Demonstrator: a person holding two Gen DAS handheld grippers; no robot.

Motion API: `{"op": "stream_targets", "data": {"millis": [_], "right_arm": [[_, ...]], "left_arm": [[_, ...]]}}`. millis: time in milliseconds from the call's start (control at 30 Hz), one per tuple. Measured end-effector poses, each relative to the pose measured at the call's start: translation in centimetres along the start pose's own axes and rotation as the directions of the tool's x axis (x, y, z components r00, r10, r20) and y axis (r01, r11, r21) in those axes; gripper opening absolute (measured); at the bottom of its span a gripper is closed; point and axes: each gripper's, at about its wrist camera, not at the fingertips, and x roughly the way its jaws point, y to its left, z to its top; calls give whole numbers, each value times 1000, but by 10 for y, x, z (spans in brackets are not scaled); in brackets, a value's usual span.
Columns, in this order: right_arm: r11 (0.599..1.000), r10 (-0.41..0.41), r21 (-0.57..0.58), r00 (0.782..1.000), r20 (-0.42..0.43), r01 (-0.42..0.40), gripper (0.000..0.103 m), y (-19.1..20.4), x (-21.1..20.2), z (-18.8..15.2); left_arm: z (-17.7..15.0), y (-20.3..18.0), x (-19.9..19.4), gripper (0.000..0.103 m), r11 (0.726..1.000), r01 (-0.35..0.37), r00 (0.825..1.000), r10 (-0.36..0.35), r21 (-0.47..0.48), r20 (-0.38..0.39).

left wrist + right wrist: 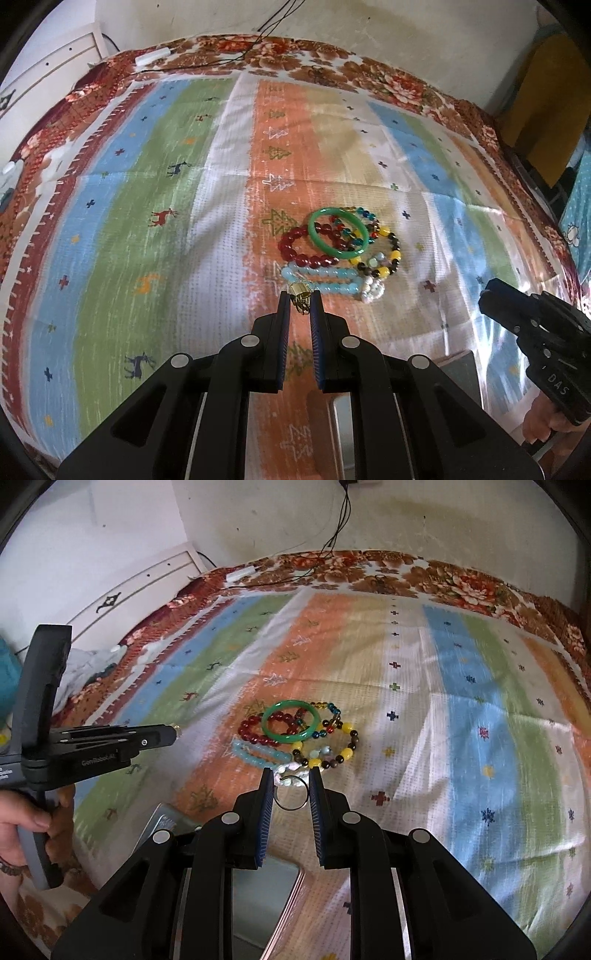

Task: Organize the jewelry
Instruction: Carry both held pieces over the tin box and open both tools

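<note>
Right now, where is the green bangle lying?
The green bangle lies flat on the striped cloth, near the middle of both views. It overlaps the red bead bracelet and the multicoloured bead bracelet.

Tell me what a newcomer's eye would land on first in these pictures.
First, the tangle of bracelets mid-bedspread: a glossy green bangle lying over a dark red bead bracelet, with a pale blue bead strand nearest the cameras. Next, the left tool pinching a small gold trinket, and the right tool holding a thin dark metal ring between its fingers. The striped, colourful bedspread fills everything else.
</note>
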Motion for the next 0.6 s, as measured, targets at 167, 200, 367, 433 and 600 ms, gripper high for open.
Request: {"op": "stream_targets", "data": {"millis": [167,200,367,433,600], "right_arm": [[1000,7,-5,1000,3,-7,20,5,-8,-8],[1000,7,-5,1000,5,-7,20,6,-10,-10],[1000,-1,3,1000,1,1,20,10,-19,-18],[1000,16,6,1000,8,-16,20,13,-24,-21],[999,35,-5,999,12,-35,20,22,-34,-32]], "left_arm": [[-14,-4,-13,10,1000,27,1000,-26,-5,16],[-16,-4,-14,10,1000,26,1000,-25,-5,15],[-27,-4,-26,10,999,47,998,-46,-22,35],[-34,-9,-32,10,998,65,997,-65,-14,41],[-50,-24,-39,10,997,71,996,-72,37,43]]}}
